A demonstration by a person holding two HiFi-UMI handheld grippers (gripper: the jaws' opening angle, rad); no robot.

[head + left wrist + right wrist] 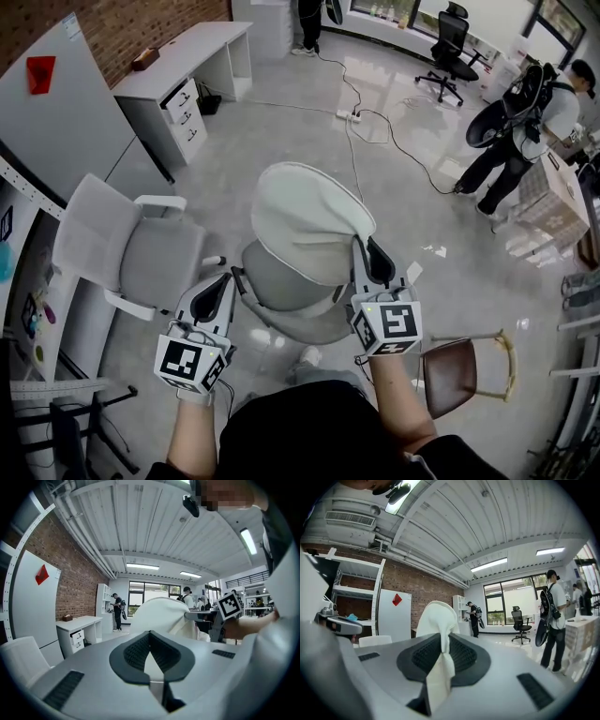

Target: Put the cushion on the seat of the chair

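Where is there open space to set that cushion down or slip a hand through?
The grey chair seat under the cream cushion is bare; so is the pale grey armchair's seat left of it. The glossy floor between white desk and black cable is open. Crowded: right side, brown stool and cardboard boxes.

Cushion [309,220]: cream/off-white, plain. Chair seat [291,314]: mid grey. Second chair [131,251]: pale grey w/ white arms. L claw [219,292] & R claw [375,259]: lt grey shells, black ribbed pads; cubes w/ black-on-white square markers. Floor [281,122]: glossy lt grey. Cable [352,94]: black. Wall [141,23]: red-brown brick. Tabletop [187,52]: white, as are its drawers. Board [56,122]: white w/ red tag [40,73]. Stool [450,373]: dark brown seat, tan frame.
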